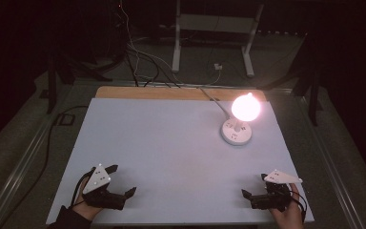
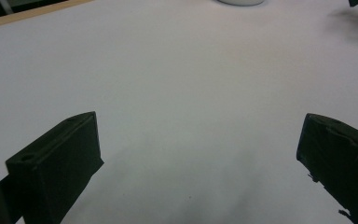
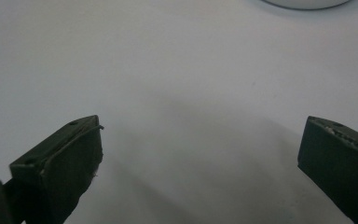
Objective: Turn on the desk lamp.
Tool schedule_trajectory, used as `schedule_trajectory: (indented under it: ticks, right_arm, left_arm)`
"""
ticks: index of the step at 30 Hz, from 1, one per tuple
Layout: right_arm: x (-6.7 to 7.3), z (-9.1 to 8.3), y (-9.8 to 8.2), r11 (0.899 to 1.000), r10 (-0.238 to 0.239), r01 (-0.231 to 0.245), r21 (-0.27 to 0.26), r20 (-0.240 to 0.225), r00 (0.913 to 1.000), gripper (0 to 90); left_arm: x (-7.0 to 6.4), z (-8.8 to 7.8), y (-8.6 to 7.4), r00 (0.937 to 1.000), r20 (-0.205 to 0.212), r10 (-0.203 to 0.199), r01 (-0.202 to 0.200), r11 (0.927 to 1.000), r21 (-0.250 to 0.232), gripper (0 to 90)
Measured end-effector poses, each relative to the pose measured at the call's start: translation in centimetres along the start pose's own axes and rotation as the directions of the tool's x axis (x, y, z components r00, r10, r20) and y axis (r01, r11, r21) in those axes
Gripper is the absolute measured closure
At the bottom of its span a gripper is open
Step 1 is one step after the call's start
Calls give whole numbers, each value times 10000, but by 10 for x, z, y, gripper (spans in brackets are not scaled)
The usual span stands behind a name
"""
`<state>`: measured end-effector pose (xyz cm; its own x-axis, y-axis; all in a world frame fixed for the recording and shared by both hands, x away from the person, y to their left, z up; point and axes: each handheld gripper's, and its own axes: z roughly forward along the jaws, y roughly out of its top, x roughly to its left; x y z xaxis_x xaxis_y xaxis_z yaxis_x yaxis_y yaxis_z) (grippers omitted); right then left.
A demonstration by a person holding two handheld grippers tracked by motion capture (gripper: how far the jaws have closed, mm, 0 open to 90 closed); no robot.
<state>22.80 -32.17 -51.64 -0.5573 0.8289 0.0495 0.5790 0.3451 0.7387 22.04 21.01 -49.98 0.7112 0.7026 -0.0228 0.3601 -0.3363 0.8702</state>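
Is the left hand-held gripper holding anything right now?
No, the left hand-held gripper has its jaws spread wide with only bare white table between them.

The pale grey tabletop (image 1: 171, 143) lies bare across its left half, its middle and its near edge, leaving open passage there. The one obstacle stands toward the far right corner: a round white plastic socket base (image 1: 236, 132) carrying a glowing round bulb (image 1: 246, 107). Its white cable (image 1: 215, 101) runs over the far edge, beside the bare wooden strip (image 1: 171, 93).
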Motion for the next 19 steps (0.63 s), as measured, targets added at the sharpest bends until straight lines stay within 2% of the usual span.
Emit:
schedule_trajectory:
  ticks: [10, 19]
  right_arm:
    - [0, 5, 3, 9997, -254, 254, -18, -51, 9997, 0]
    - [1, 6, 3, 9998, -215, 215, -11, -144, 9997, 0]
  left_arm:
    - [0, 1, 0, 10000, -12, 24, -24, 10000, 58, 3]
    - [0, 1, 0, 10000, -11, 9, -9, 10000, 72, 3]
